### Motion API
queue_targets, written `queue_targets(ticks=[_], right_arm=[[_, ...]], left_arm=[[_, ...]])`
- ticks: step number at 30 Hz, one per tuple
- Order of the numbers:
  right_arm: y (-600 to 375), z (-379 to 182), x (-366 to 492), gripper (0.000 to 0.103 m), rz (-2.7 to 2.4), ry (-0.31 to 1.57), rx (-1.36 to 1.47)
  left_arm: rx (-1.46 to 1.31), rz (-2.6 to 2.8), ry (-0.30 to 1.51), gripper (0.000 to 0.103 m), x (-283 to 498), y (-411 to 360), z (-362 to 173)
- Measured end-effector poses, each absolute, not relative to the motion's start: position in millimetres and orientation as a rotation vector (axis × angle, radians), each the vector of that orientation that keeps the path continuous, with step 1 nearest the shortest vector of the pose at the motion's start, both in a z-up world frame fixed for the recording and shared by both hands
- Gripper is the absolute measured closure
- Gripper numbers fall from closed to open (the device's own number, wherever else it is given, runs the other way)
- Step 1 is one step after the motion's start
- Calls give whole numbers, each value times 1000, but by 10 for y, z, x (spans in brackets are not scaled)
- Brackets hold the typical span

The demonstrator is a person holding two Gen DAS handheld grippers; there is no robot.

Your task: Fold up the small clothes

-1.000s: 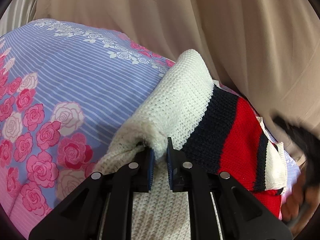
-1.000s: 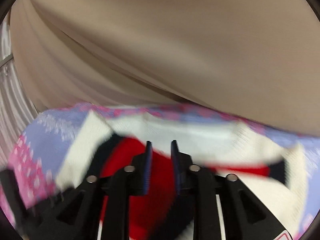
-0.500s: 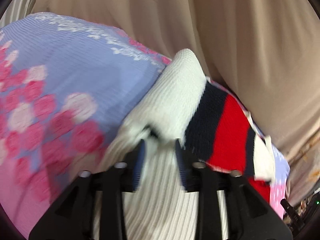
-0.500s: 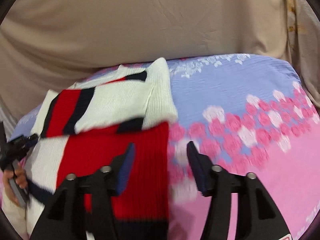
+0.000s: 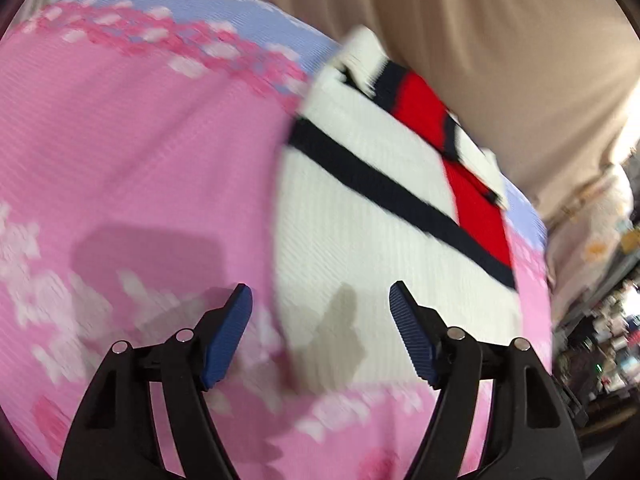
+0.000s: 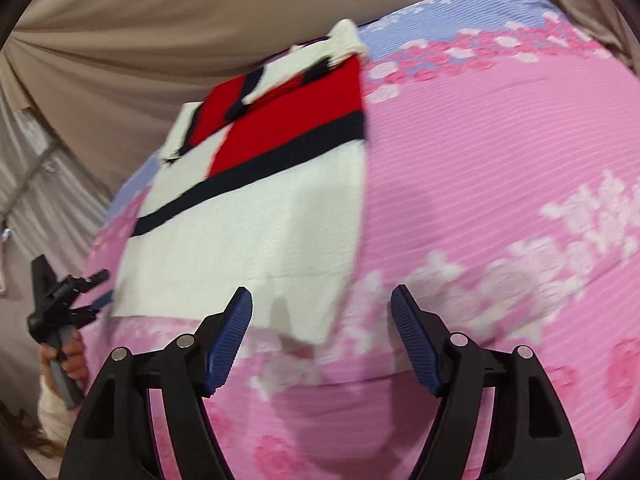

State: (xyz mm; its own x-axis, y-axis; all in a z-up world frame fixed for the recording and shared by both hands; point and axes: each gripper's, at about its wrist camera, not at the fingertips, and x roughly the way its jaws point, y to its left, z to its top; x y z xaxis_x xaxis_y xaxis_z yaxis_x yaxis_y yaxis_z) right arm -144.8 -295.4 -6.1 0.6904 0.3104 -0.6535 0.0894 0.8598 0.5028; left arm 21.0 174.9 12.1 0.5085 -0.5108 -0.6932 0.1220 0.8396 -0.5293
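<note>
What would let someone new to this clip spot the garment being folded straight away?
Start from the pink and lilac floral bedsheet that fills both views. On it lies a folded knit sweater, ahead of the open right gripper and open left gripper. It is the only knitted piece: white, with navy stripes and red blocks.

The left wrist view looks forward between the spread fingers of the left gripper (image 5: 320, 332), tilted down at the bed sheet (image 5: 140, 152) from close above, facing the beige curtain (image 5: 500, 60) behind the bed's far edge. The right wrist view does the same along the right gripper (image 6: 321, 334), from further right. Both views share the folded sweater (image 5: 360, 220) (image 6: 248, 232); the right one also catches the left gripper (image 6: 68, 300) at the sheet's left edge.
</note>
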Motion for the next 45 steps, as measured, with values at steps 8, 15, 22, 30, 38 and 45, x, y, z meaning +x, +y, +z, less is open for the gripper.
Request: queue_targets(ticks=[8, 15, 22, 30, 38, 45], right_arm=[[-2831, -20, -1142, 91, 93, 784, 585], [-2771, 441, -1784, 96, 150, 537, 579], [-2634, 967, -2851, 96, 340, 251, 437], [-2517, 1155, -3274, 96, 333, 216, 302], [-2794, 596, -3067, 96, 257, 384, 414], [-2875, 443, -3160, 95, 246, 422, 457]], left_arm=[[-481, -448, 975, 88, 315, 1521, 151], [-411, -496, 765, 95, -287, 1727, 750], [-415, -672, 461, 100, -1371, 2210, 1297], [-319, -731, 284, 103, -1990, 2357, 1796], [-380, -561, 936, 68, -1225, 2145, 521], [-472, -494, 1148, 45, -1227, 2064, -88]])
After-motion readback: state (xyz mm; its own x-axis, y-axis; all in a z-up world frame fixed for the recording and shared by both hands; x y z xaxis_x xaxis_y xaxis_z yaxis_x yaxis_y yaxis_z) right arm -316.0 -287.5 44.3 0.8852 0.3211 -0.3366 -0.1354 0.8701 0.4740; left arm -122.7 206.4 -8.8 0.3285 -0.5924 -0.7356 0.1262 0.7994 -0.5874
